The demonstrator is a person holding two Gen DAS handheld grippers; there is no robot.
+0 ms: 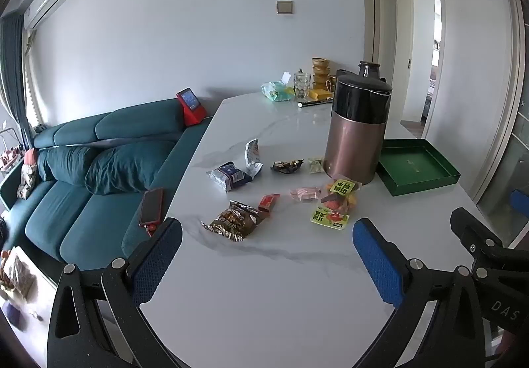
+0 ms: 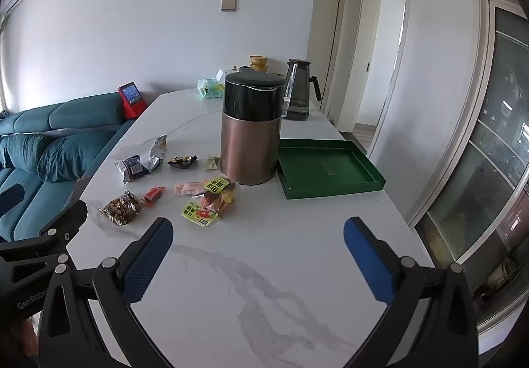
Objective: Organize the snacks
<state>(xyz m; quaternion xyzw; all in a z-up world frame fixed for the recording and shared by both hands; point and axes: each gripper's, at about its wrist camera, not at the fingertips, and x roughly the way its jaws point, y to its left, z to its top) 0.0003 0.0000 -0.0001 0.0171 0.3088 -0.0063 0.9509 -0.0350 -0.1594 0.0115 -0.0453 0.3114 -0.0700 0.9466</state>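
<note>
Several snack packets lie scattered on the white marble table (image 1: 264,285): a brown crinkled bag (image 1: 233,219), a small red packet (image 1: 268,202), a yellow-green fruit pack (image 1: 335,204), a pink packet (image 1: 305,194), a dark blue pouch (image 1: 229,176), a silver pouch (image 1: 253,158) and a dark wrapped sweet (image 1: 287,166). An empty green tray (image 1: 418,167) sits to the right of them. My left gripper (image 1: 267,249) hangs open over the near table, short of the snacks. My right gripper (image 2: 258,249) is open too, nothing between its blue pads (image 2: 368,260); the green tray (image 2: 327,166) lies ahead of it.
A tall copper canister with a black lid (image 1: 357,129) stands between the snacks and the tray. A glass kettle (image 2: 299,91), a jar and tissues sit at the table's far end. A teal sofa (image 1: 99,169) with a phone (image 1: 151,206) runs along the left edge.
</note>
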